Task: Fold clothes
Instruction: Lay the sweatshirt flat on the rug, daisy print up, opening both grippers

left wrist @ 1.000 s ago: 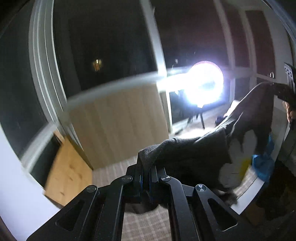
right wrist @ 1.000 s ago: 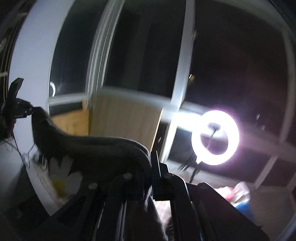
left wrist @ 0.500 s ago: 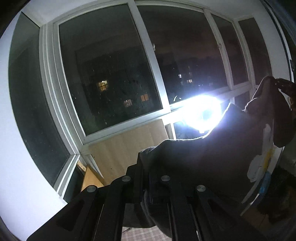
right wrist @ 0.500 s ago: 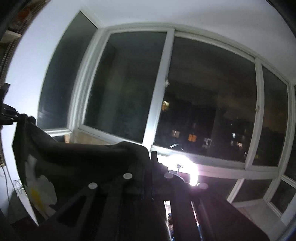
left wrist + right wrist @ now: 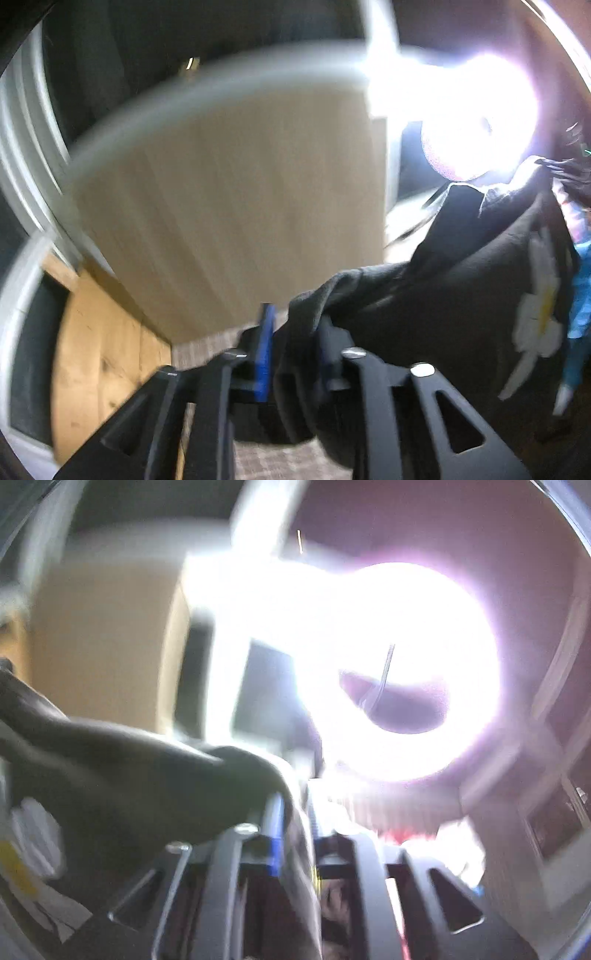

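dark garment (image 5: 454, 291) with a white daisy print (image 5: 537, 314), strung in the air between the two claws, low above a checked floor covering (image 5: 280, 458). a second ago: pinched tight at both upper corners and raised against night-dark windows. now: swung down, views blurred, pale wooden panel (image 5: 236, 192) and glaring ring light (image 5: 476, 122) filling the background. left claw (image 5: 295, 350) opening, blue pad showing on one side, cloth bunched in the gap and seemingly against the other finger; hard to tell whether gripped or merely draped. right claw (image 5: 295, 823) opening as well, dark cloth lying between the fingers and trailing off to the far corner. likely meaning: end of a shake-out, release of the garment onto a surface below, not visible here, ready for flattening and the first fold. risk: uneven drop, bunched fabric.
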`<state>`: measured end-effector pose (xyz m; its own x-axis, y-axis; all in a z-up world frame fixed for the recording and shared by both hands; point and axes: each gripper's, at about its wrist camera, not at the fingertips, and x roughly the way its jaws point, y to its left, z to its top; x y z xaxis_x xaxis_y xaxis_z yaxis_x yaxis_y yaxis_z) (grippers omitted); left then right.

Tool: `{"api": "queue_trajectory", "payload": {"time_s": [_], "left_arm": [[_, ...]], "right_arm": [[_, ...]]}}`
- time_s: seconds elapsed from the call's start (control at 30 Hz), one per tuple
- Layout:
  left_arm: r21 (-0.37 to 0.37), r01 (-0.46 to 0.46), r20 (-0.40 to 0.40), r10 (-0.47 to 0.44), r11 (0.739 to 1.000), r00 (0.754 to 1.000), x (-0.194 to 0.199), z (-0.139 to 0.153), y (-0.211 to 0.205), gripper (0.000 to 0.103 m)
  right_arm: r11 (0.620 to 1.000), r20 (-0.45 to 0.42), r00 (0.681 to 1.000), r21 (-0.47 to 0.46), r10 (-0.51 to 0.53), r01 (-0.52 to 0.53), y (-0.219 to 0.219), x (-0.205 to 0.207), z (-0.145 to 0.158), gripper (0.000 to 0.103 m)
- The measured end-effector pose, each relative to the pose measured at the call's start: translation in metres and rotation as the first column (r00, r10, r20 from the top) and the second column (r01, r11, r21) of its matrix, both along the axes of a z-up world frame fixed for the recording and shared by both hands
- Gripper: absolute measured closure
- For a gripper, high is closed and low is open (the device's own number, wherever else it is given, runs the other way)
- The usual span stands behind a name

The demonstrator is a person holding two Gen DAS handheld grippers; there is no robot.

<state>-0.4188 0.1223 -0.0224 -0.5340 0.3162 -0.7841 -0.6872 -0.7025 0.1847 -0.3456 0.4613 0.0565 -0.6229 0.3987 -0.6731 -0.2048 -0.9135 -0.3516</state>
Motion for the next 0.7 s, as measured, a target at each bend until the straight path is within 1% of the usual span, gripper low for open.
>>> {"api": "queue_trajectory", "payload": {"time_s": [0.03,0.07,0.1,0.13,0.17,0.2,0.23,0.3,0.4,0.43,0.47,0.5,0.53,0.57,0.6,0.67,0.7], "left_arm": [[-0.05,-0.008,0.054,0.011,0.999,0.998,-0.013,-0.035,0.009,0.081],[-0.095,-0.001,0.087,0.009,0.995,0.996,-0.019,-0.064,0.014,0.081],[-0.125,0.019,0.096,-0.007,0.992,0.995,-0.019,-0.082,0.017,0.081],[-0.146,0.049,0.104,-0.034,0.988,0.994,-0.017,-0.1,0.02,0.08],[-0.157,0.071,0.114,-0.054,0.985,0.992,-0.015,-0.112,0.022,0.079],[-0.163,0.083,0.122,-0.063,0.983,0.99,-0.013,-0.12,0.024,0.079],[-0.162,0.1,0.137,-0.078,0.982,0.987,-0.012,-0.126,0.027,0.079],[-0.15,0.136,0.168,-0.111,0.979,0.979,-0.015,-0.134,0.038,0.078],[-0.144,0.146,0.178,-0.12,0.979,0.977,-0.025,-0.147,0.061,0.075],[-0.129,0.142,0.19,-0.116,0.981,0.975,-0.029,-0.152,0.068,0.075],[-0.101,0.136,0.211,-0.113,0.985,0.971,-0.034,-0.157,0.074,0.074],[-0.069,0.131,0.248,-0.11,0.989,0.963,-0.037,-0.163,0.08,0.068],[-0.032,0.125,0.298,-0.11,0.992,0.948,-0.04,-0.17,0.084,0.064],[-0.024,0.125,0.319,-0.111,0.992,0.941,-0.041,-0.177,0.087,0.063],[-0.04,0.131,0.316,-0.112,0.991,0.942,-0.039,-0.183,0.091,0.062],[-0.116,0.151,0.285,-0.113,0.982,0.952,-0.031,-0.199,0.099,0.062],[-0.143,0.158,0.283,-0.113,0.977,0.953,-0.027,-0.206,0.101,0.066]], "right_arm": [[1.0,0.091,0.996,-0.014,-0.008,0.01,0.005,-0.012,-0.035,0.081],[1.0,0.164,0.986,-0.023,0.007,-0.003,0.007,-0.016,-0.067,0.081],[1.0,0.211,0.977,-0.019,0.028,-0.024,0.007,-0.015,-0.091,0.081],[0.999,0.247,0.968,-0.01,0.043,-0.042,0.006,-0.011,-0.11,0.078],[0.998,0.272,0.96,-0.016,0.06,-0.058,0.005,-0.006,-0.126,0.071],[0.997,0.295,0.952,-0.027,0.077,-0.072,0.006,-0.001,-0.14,0.067],[0.996,0.306,0.948,-0.049,0.092,-0.081,0.008,0.005,-0.149,0.062],[0.993,0.316,0.942,-0.079,0.111,-0.09,0.013,0.014,-0.163,0.062],[0.987,0.295,0.945,-0.115,0.139,-0.109,0.018,-0.009,-0.172,0.062],[0.984,0.281,0.948,-0.135,0.15,-0.115,0.018,-0.018,-0.174,0.061],[0.977,0.262,0.95,-0.172,0.167,-0.124,0.02,-0.031,-0.177,0.058],[0.967,0.25,0.949,-0.213,0.19,-0.137,0.018,-0.044,-0.181,0.055],[0.954,0.249,0.944,-0.258,0.215,-0.149,0.017,-0.049,-0.185,0.048],[0.939,0.247,0.939,-0.303,0.24,-0.16,0.015,-0.054,-0.189,0.046],[0.922,0.243,0.933,-0.347,0.264,-0.171,0.013,-0.058,-0.193,0.046],[0.894,0.253,0.92,-0.411,0.299,-0.177,0.008,-0.064,-0.207,0.046],[0.883,0.265,0.913,-0.435,0.312,-0.175,0.005,-0.065,-0.216,0.046]]}}
